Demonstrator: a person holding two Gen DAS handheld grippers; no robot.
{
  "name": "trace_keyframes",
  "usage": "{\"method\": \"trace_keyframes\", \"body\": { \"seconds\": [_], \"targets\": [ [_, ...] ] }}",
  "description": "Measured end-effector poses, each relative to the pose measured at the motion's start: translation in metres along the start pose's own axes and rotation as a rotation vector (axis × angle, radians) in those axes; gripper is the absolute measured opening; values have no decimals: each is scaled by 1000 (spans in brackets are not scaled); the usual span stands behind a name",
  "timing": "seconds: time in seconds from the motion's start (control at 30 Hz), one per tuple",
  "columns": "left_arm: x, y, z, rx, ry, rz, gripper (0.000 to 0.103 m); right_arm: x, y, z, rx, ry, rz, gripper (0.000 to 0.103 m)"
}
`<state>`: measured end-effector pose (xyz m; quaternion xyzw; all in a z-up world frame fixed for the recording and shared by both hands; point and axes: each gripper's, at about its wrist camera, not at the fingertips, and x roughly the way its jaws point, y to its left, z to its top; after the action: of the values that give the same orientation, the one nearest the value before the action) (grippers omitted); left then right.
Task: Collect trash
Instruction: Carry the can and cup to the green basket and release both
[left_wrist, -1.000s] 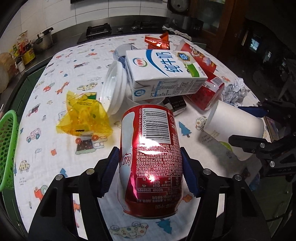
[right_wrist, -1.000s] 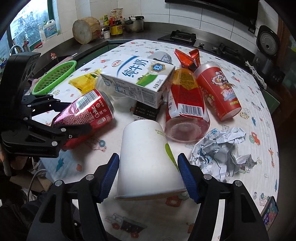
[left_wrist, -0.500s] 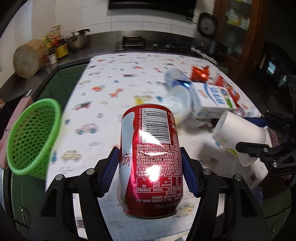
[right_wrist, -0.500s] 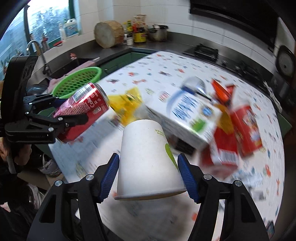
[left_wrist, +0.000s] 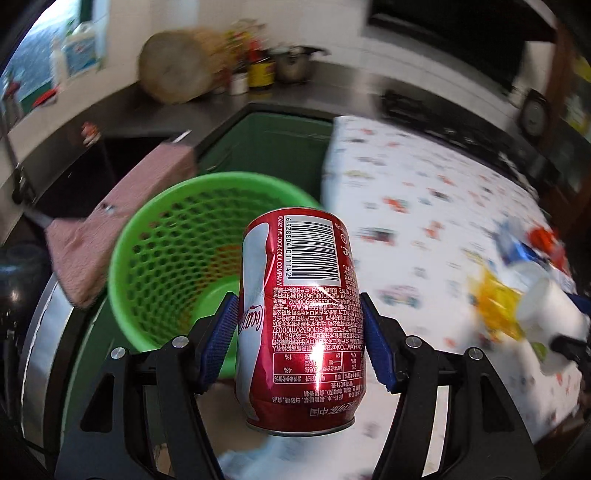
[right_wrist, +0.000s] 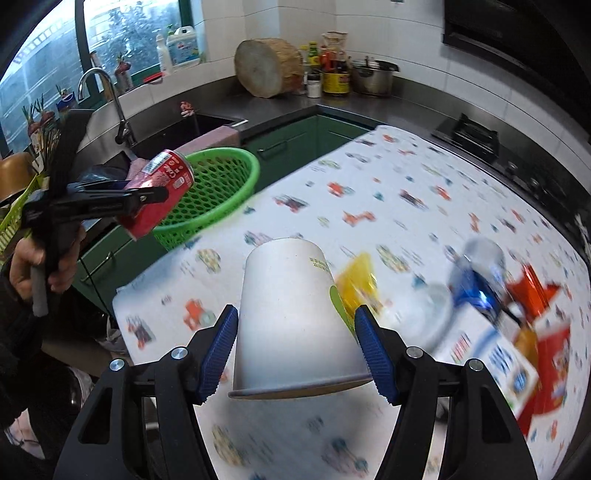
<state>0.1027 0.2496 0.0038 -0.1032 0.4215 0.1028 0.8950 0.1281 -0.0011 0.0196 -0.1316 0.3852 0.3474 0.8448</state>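
My left gripper (left_wrist: 299, 343) is shut on a red Coca-Cola can (left_wrist: 299, 317) and holds it in the air just in front of the green mesh basket (left_wrist: 173, 258), which hangs off the table's left edge. In the right wrist view the can (right_wrist: 159, 192) sits beside the basket (right_wrist: 218, 192). My right gripper (right_wrist: 297, 350) is shut on a white paper cup (right_wrist: 291, 325), held upside down above the patterned tablecloth (right_wrist: 406, 206).
More trash lies at the right of the table: a yellow wrapper (right_wrist: 356, 284), a blue-capped bottle (right_wrist: 476, 284), a milk carton (right_wrist: 495, 354) and red packets (right_wrist: 535, 291). A sink (right_wrist: 162, 129), a pink cloth (left_wrist: 122, 206) and a counter with jars stand behind the basket.
Both grippers have swung left with their loads, away from the trash pile. The can is now right at the green basket, and the cup is over the table's left part.
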Motion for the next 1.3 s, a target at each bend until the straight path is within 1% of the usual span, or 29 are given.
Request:
{"method": "trace_keyframes", "body": {
  "seconds": [0.1, 0.27, 0.37, 0.5, 0.6, 0.7, 0.83, 1.0, 1.13, 1.17, 1.3],
  "targets": [
    [24, 29, 7, -47, 40, 35, 64, 14, 8, 16, -16, 8, 17, 63],
    [60, 59, 19, -110, 87, 42, 64, 41, 22, 43, -37, 24, 35, 63],
    [76, 69, 25, -134, 117, 39, 64, 56, 28, 54, -41, 36, 51, 63],
    [100, 76, 31, -135, 164, 63, 65, 73, 35, 64, -42, 46, 73, 63],
    [116, 78, 31, -129, 198, 73, 65, 85, 39, 71, -44, 55, 83, 63],
    [124, 81, 30, -135, 216, 76, 65, 95, 43, 76, -47, 65, 90, 63],
    [125, 87, 30, -147, 210, 72, 73, 108, 46, 84, -49, 75, 98, 63],
    [115, 97, 29, -176, 189, 62, 74, 121, 55, 96, -49, 74, 115, 63],
    [95, 101, 28, -189, 148, 60, 76, 132, 65, 110, -64, 70, 123, 63],
    [86, 104, 27, -195, 127, 63, 76, 134, 67, 113, -66, 68, 127, 63],
    [61, 111, 22, -215, 86, 70, 77, 147, 81, 128, -69, 59, 149, 63]
  ]
}}
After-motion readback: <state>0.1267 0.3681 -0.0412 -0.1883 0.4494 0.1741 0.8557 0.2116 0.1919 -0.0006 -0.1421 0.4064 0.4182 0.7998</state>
